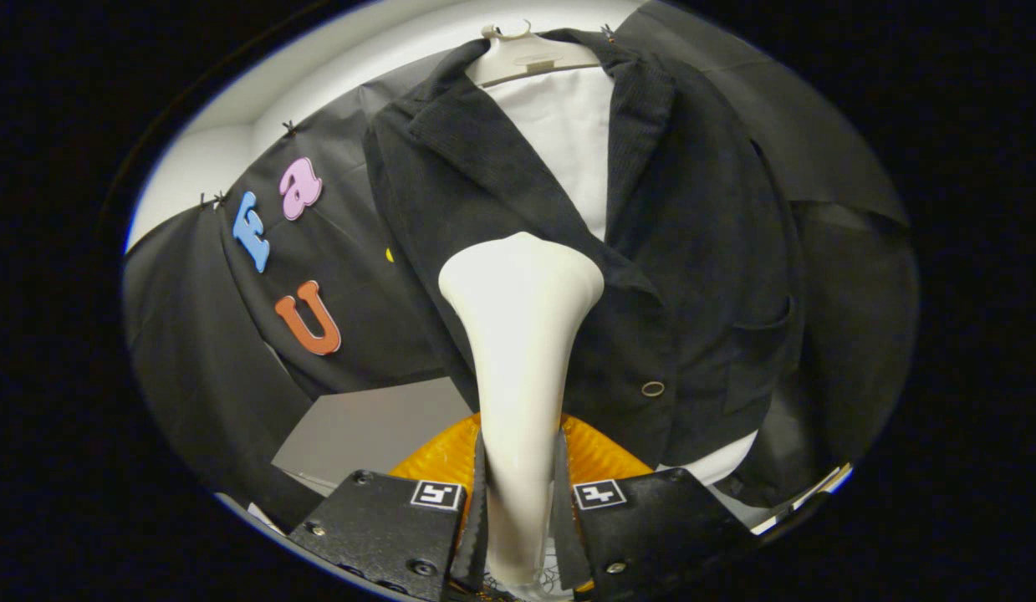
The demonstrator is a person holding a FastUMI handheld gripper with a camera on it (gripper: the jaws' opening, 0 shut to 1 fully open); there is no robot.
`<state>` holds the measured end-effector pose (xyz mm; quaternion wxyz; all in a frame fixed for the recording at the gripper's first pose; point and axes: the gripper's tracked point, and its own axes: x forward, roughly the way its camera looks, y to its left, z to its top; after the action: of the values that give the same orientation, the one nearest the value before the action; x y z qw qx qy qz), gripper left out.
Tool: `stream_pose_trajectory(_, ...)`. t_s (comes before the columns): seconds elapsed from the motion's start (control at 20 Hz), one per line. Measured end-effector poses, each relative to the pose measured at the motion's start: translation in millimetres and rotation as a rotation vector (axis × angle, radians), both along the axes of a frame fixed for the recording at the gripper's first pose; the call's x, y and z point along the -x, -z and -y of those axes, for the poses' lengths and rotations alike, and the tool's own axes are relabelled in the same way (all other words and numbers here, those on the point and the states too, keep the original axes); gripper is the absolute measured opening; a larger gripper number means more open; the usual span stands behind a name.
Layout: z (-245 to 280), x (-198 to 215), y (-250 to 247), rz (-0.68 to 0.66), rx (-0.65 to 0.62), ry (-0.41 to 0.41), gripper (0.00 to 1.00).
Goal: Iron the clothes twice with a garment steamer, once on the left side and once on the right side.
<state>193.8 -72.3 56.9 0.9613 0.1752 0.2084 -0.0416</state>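
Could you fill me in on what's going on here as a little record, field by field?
held item: white plastic garment steamer, handle clamped between the tool's fingers
tool: shut on the steamer
steamer head: against the front of the black corduroy jacket, near its middle
jacket: hanging on a cream plastic hanger over a white shirt
below the steamer: orange ribbed object, partly hidden
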Motion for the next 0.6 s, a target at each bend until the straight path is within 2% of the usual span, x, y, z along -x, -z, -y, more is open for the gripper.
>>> stream_pose_trajectory(0.6,11,11,66,-0.106,-0.046,0.043,0.35)
